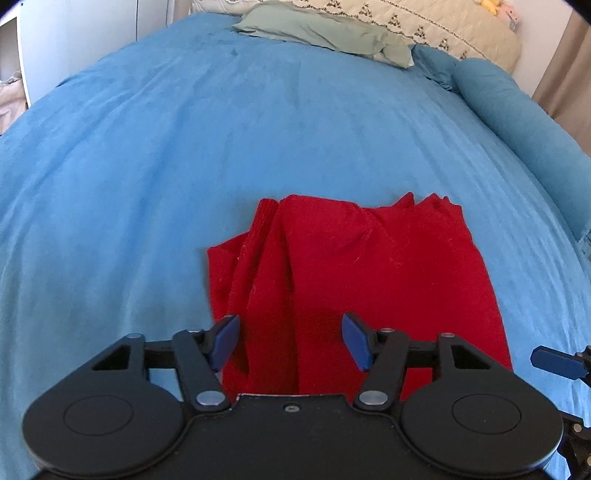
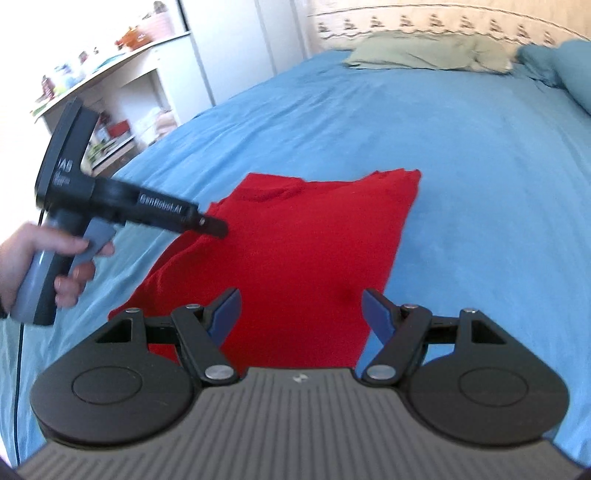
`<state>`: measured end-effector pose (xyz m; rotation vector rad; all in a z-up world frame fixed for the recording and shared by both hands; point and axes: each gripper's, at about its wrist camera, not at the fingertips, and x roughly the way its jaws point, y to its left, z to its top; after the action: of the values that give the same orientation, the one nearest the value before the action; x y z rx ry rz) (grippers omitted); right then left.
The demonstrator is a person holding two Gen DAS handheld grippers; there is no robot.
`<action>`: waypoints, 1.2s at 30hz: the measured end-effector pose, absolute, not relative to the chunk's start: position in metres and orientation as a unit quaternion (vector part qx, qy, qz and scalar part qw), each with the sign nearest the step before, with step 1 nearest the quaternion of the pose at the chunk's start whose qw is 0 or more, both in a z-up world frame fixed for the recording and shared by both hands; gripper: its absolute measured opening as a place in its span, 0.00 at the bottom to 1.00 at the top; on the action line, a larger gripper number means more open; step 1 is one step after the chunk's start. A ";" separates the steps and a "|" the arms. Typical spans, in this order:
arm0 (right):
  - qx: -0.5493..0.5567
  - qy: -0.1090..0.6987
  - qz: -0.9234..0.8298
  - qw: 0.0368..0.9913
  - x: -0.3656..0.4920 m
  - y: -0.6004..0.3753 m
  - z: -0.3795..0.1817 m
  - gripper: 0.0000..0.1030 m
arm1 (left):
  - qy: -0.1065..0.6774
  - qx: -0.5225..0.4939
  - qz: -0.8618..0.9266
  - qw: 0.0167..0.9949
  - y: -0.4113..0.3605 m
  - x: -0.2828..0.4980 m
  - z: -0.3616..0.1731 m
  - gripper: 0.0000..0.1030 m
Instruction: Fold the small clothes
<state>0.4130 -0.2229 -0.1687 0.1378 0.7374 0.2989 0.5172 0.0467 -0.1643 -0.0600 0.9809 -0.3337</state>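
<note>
Red cloth (image 1: 354, 280) lies on the blue bedspread (image 1: 147, 166) right in front of both my tools, spread mostly flat, with long ridges bunched along its left side in the left wrist view. Its far edge is rumpled into small peaks.

My left gripper (image 1: 290, 339) hovers above the near part of the cloth with its blue-padded fingers (image 1: 225, 341) spread wide, nothing between them; red fabric shows through the gap. My right gripper (image 2: 301, 314) is likewise wide open and holds nothing, poised over the cloth's near right portion, its right pad over bare bedspread just past the cloth's edge.

From the right wrist view I see my left hand (image 2: 40, 258) wrapped round the grey handle of the left tool, whose black nose reaches over the cloth's left edge. Whether it touches the fabric I cannot tell. At the right border of the left wrist view, one blue finger of the right tool pokes in beside the cloth.

Further off, a pale green pillow (image 1: 325, 33) sits at the head of the bed, with a blue bolster (image 1: 517, 110) along the right side. White shelves (image 2: 110, 92) cluttered with small items stand to the left of the bed, well apart from the cloth.
</note>
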 end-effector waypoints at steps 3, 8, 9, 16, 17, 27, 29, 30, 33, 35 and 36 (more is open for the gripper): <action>0.084 0.358 0.134 0.920 0.417 -0.222 -0.173 0.85 | 0.469 -0.015 -0.169 0.867 0.041 0.516 -0.165 0.18; 0.096 0.359 0.129 0.919 0.418 -0.220 -0.173 0.86 | 0.466 0.024 -0.155 0.871 0.033 0.511 -0.155 0.11; 0.095 0.359 0.130 0.920 0.418 -0.220 -0.171 0.86 | 0.461 0.028 -0.151 0.874 0.034 0.509 -0.151 0.11; 0.097 0.351 0.135 0.922 0.418 -0.222 -0.167 0.86 | 0.445 0.073 -0.119 0.885 0.044 0.486 -0.153 0.16; 0.097 0.353 0.137 0.921 0.419 -0.222 -0.169 0.86 | 0.447 0.075 -0.113 0.884 0.045 0.488 -0.160 0.22; 0.075 0.377 0.145 0.912 0.412 -0.216 -0.174 0.86 | 0.437 0.022 -0.070 0.896 0.079 0.457 -0.138 0.74; 0.060 0.390 0.151 0.906 0.405 -0.215 -0.179 0.87 | 0.453 0.024 -0.080 0.887 0.086 0.444 -0.148 0.74; 0.052 0.395 0.154 0.904 0.401 -0.214 -0.182 0.87 | 0.461 0.030 -0.084 0.883 0.088 0.440 -0.154 0.74; -0.003 0.416 0.155 0.896 0.393 -0.208 -0.200 0.87 | 0.481 0.040 -0.085 0.871 0.094 0.429 -0.177 0.75; -0.018 0.431 0.148 0.890 0.390 -0.209 -0.215 0.87 | 0.477 0.031 -0.086 0.874 0.095 0.425 -0.183 0.77; -0.012 0.432 0.147 0.890 0.389 -0.211 -0.219 0.88 | 0.475 0.024 -0.085 0.876 0.097 0.425 -0.184 0.78</action>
<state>0.3894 -0.2109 -0.2192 -0.0257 0.8980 0.3050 0.4250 0.0967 -0.1837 0.0508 0.9912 -0.1781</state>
